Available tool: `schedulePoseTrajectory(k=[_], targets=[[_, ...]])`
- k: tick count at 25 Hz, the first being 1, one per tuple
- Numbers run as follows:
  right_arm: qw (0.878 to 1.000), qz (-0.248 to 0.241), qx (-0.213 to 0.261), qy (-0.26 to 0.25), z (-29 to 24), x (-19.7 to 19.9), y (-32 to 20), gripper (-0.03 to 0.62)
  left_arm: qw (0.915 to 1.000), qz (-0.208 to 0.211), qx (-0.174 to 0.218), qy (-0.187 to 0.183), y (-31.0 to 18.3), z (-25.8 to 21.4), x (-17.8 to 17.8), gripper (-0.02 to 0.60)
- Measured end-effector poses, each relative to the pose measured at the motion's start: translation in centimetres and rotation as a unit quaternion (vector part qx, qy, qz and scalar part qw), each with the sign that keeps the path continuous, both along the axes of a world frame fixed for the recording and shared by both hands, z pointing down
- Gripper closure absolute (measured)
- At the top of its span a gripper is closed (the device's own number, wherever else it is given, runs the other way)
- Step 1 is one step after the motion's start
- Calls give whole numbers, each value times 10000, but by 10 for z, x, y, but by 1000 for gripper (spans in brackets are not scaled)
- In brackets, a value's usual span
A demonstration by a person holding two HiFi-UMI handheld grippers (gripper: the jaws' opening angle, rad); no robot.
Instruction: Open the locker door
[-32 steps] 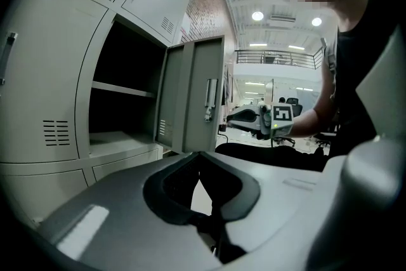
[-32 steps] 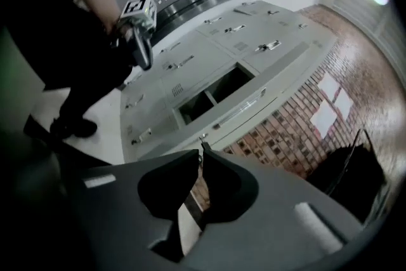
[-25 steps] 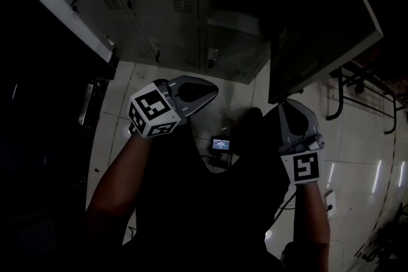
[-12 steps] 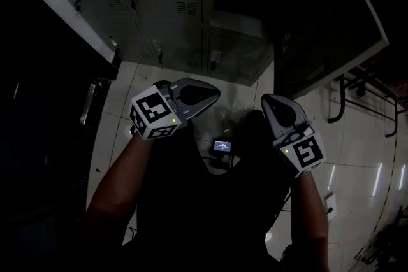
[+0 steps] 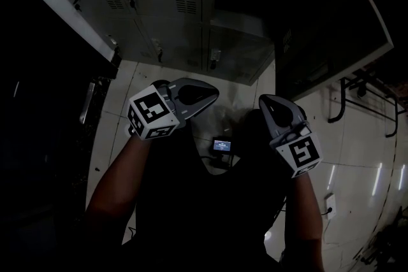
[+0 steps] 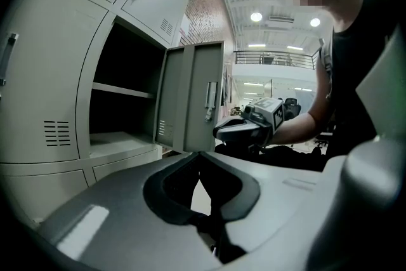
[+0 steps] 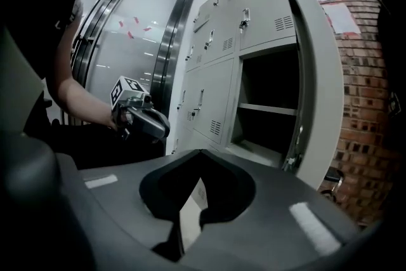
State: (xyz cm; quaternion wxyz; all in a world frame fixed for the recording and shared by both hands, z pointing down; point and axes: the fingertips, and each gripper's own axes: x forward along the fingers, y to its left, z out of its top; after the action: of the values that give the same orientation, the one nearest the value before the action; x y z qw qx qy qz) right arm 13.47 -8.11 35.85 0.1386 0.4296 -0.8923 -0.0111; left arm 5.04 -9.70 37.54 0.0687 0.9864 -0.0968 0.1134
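Note:
The grey locker door [image 5: 331, 28] stands swung wide open at the right of the head view, baring a dark compartment with a shelf [image 5: 236, 22]. My right gripper [image 5: 266, 100] is shut and holds nothing; it hangs below the open compartment, left of the door and apart from it. My left gripper [image 5: 213, 95] is shut and empty beside it, over the tiled floor. The left gripper view shows its jaws [image 6: 198, 153] closed, the door [image 6: 193, 95] with its handle [image 6: 209, 101], and the right gripper [image 6: 244, 127]. In the right gripper view the closed jaws [image 7: 200, 150] face the open compartment [image 7: 266, 105] and door [image 7: 317, 73].
Closed grey lockers [image 5: 159, 3] fill the row left of the open one. A small device with a lit screen [image 5: 221, 145] lies on the floor between my arms. Dark metal tube legs [image 5: 357, 99] stand at the right. A brick wall [image 7: 361, 105] flanks the lockers.
My right gripper has moved left and a little up, away from the door's lower edge. The door has swung slightly farther right. The left gripper has stayed in place.

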Motion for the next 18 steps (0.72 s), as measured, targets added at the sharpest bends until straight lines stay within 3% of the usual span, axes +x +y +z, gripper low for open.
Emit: schedulePoseTrajectory(k=[18], targets=[[9997,87,-36,-216,-3,5,-4,592,10000,0,13,-55,-1,2,1,569]])
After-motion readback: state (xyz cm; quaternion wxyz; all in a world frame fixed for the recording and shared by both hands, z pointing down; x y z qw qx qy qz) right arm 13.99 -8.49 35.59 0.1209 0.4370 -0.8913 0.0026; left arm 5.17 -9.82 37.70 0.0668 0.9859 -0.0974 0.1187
